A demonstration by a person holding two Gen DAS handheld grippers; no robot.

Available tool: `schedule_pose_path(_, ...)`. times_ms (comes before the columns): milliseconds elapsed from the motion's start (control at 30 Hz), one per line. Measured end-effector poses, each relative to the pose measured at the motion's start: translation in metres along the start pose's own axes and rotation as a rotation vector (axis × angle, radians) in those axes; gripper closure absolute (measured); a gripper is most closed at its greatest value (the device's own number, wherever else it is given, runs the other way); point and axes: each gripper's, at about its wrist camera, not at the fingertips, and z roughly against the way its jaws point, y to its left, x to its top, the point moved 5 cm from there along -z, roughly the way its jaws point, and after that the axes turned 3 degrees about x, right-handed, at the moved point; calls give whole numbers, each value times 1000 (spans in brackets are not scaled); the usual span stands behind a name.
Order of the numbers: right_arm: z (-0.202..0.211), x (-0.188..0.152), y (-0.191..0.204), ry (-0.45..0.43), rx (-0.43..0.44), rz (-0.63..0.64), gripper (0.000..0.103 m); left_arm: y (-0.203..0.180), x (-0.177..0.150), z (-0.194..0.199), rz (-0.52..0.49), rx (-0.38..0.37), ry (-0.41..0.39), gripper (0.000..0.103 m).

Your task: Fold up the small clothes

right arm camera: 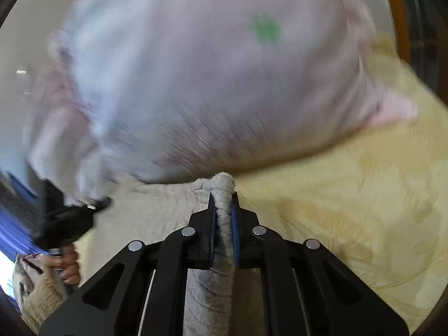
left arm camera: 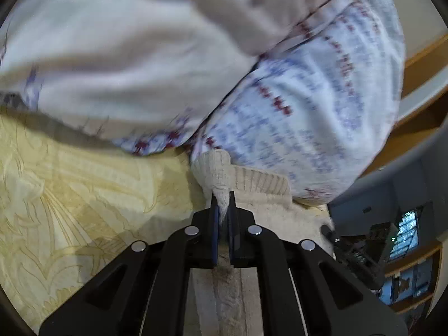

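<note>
Nearest the lens, black fingers of the left gripper (left arm camera: 223, 198) pinched tight on a bunched fold of a cream knit garment (left arm camera: 252, 180), its ribbed edge poking out just beyond the fingertips and the rest trailing back between and under the linkage. Same cloth, looking greyer in the right wrist view, clamped the same way in the right gripper (right arm camera: 223, 198): a rolled hem (right arm camera: 222, 184) standing up between the two fingers, both pads pressed against it, no gap showing. Garment stretched flat between the two grips over a yellow patterned bedsheet (left arm camera: 70, 196). Just behind the held edge, touching or nearly touching it, a large pillow in a blue-and-red printed case (left arm camera: 308, 106), with a pale, blurred pillow (right arm camera: 210, 70) bearing a green mark stacked beside it. At the left edge of the right wrist view, a hand (right arm camera: 67, 266) gripping the other tool's handle.
</note>
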Motion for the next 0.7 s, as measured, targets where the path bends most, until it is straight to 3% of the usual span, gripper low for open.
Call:
schedule_pose_path(67, -9, -3, -4, 29, -13, -17, 93, 3, -3, -2, 12, 5, 8, 96)
schedule_pose_path(100, -5, -3, -4, 23, -4, -23, 92, 3, -4, 1, 14, 9, 9, 88)
schedule_pose_path(133, 2, -3, -3, 11, 11, -30, 88, 3, -8, 6, 9, 14, 6, 72)
schedule_pose_path(200, 21, -5, -4, -3, 22, -48, 73, 4, -13, 16, -6, 35, 2, 49)
schedule_pose_path(267, 46, -15, -5, -17, 71, -58, 60, 3, -22, 32, -34, 38, 3, 42)
schedule_pose_path(433, 74, -56, -2, 23, 144, -47, 60, -17, -75, 66, -168, 58, 20, 27)
schedule_pose_path(533, 76, -80, 6, 55, 159, -39, 60, -25, -101, 77, -266, 136, 2, 25)
schedule_pose_path(600, 77, -90, 9, 73, 153, -22, 69, -32, -114, 78, -333, 207, -19, 21)
schedule_pose_path(633, 76, -93, 9, 65, 113, 1, 87, -35, -119, 78, -361, 247, -26, 20)
schedule_pose_path(700, 72, -94, 9, 49, 65, -4, 88, -41, -131, 76, -418, 305, -31, 18)
